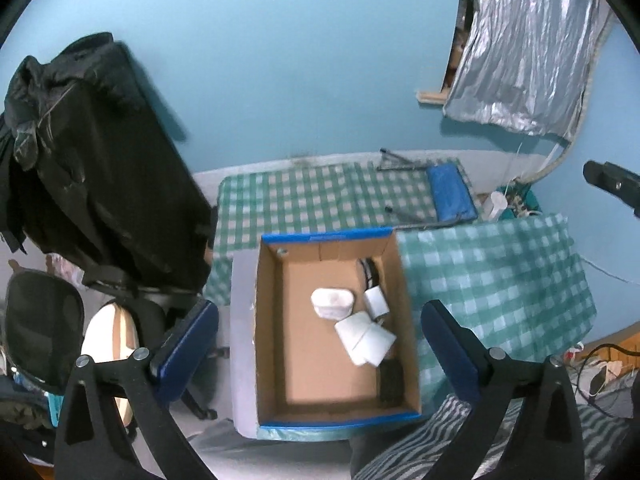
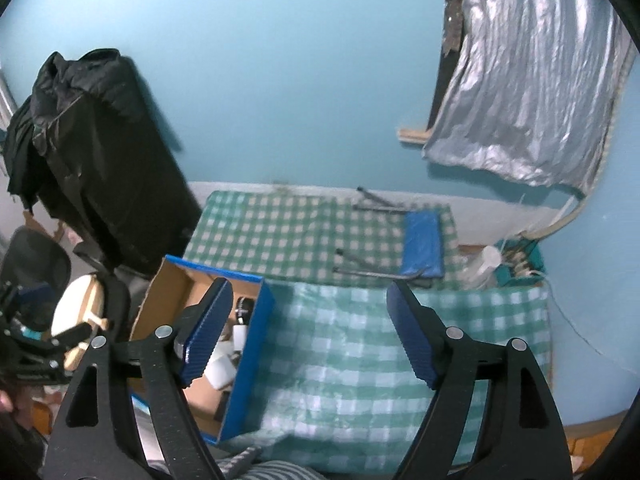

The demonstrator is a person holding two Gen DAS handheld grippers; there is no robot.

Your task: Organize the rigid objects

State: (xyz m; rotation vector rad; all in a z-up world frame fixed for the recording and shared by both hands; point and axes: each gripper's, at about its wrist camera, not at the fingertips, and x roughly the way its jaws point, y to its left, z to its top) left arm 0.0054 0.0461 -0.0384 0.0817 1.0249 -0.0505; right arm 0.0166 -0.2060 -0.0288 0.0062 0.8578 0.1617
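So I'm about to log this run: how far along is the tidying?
Looks nearly done: the cardboard box already holds several white items and dark ones. In hand: nothing, since the left gripper and right gripper both stand open and empty. Left: no loose item shows on the checked cloth.

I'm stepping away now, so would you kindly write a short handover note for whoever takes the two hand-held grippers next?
Left hand-held gripper: open, empty, above the cardboard box.
Right hand-held gripper: open, empty, over the checked cloth beside the box.
In the box: white case, white charger, white block, two dark items by the right wall.
Done: these are boxed.
Left: nothing loose shows on the cloth nearby; check elsewhere.
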